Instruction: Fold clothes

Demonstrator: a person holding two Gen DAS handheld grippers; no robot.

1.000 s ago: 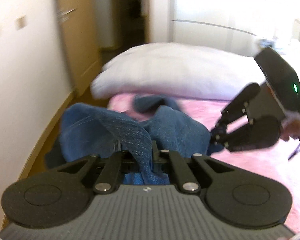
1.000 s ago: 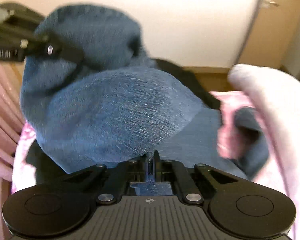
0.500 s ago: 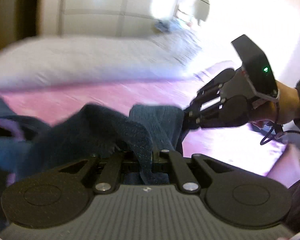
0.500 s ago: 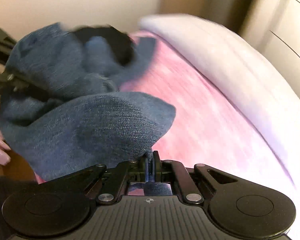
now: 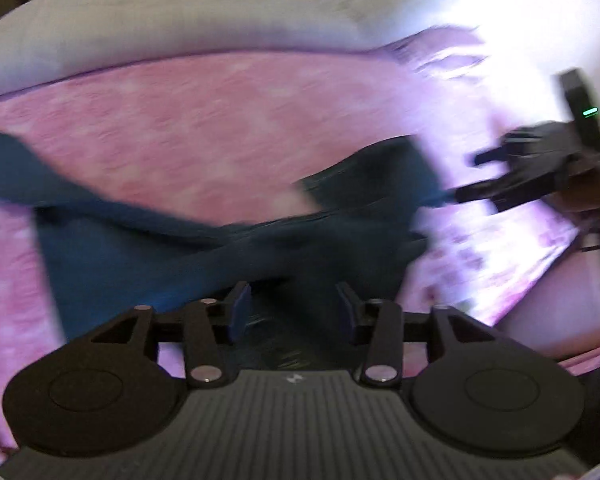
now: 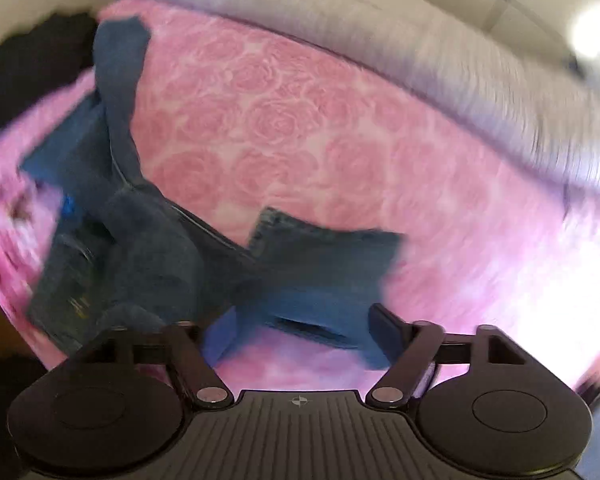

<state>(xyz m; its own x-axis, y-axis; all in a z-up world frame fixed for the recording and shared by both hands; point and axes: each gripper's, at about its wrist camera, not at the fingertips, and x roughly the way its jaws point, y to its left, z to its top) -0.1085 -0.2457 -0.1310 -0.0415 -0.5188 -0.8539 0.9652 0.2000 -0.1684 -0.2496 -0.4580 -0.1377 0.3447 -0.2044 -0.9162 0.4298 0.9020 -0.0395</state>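
A pair of blue jeans point(image 6: 148, 240) lies spread across the pink rose-patterned bedspread point(image 6: 300, 128). In the left wrist view the jeans point(image 5: 180, 248) stretch from the left edge to the centre right. My left gripper point(image 5: 292, 308) is open just above the denim, with nothing between its fingers. My right gripper point(image 6: 304, 332) is open over one edge of the jeans, with nothing held. The right gripper also shows in the left wrist view point(image 5: 472, 180) at the right, close to the cloth's right end. The frames are blurred by motion.
A long white pillow point(image 5: 180, 28) lies along the far side of the bed, also in the right wrist view point(image 6: 380, 28). A dark garment point(image 6: 28, 64) lies at the bed's upper left corner. The bed edge point(image 5: 540, 272) drops off at the right.
Both grippers were shut on the jeans and carried them over the bed. Now both are open and the jeans lie spread on the bedspread.
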